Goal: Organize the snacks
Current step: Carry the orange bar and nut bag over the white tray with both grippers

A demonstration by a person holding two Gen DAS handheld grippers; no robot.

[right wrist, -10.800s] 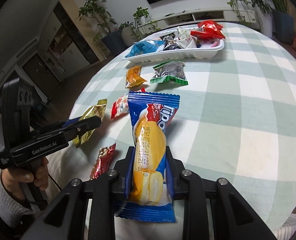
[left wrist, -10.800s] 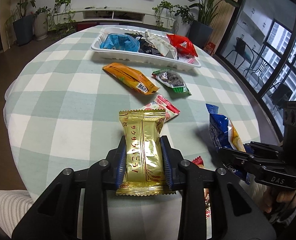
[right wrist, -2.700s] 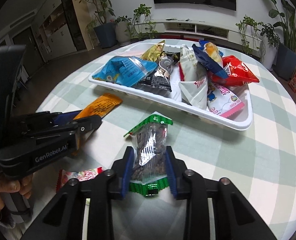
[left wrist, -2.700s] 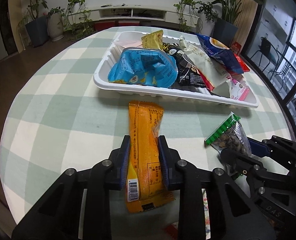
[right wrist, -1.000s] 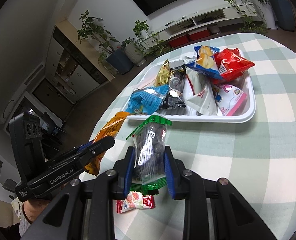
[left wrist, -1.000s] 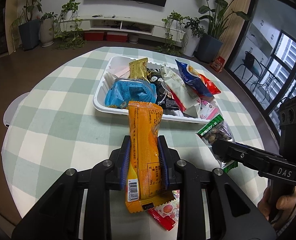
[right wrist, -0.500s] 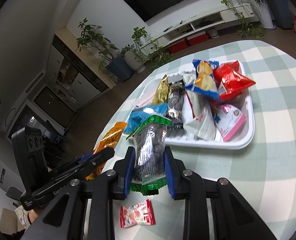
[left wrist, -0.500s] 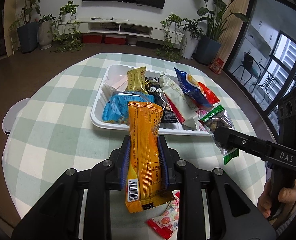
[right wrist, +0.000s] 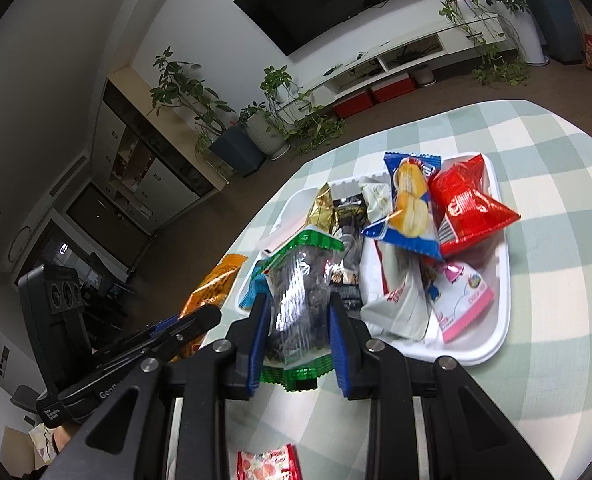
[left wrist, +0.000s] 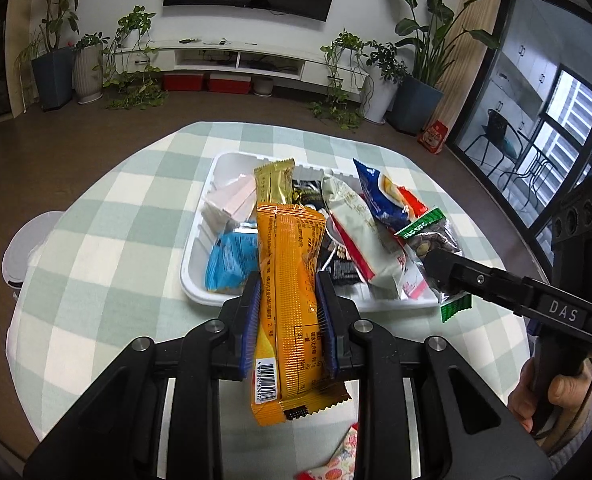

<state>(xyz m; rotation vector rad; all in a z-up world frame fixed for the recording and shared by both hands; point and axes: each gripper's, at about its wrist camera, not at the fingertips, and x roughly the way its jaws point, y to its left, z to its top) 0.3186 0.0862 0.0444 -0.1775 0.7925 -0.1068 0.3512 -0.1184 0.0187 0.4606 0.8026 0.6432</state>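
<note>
The left gripper (left wrist: 290,320) clamps a long orange foil snack packet (left wrist: 288,300) by its sides, lifted for dropping into the white plastic tray (left wrist: 200,280). The right gripper (right wrist: 297,344) pinches a clear green-edged nut packet (right wrist: 299,300), probably tray-bound too.

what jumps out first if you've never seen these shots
The orange packet clamped upright in the left gripper, filling the middle of its view. Then the clear green-edged packet in the right gripper, both held before the white tray heaped with snacks on the checked table.
</note>
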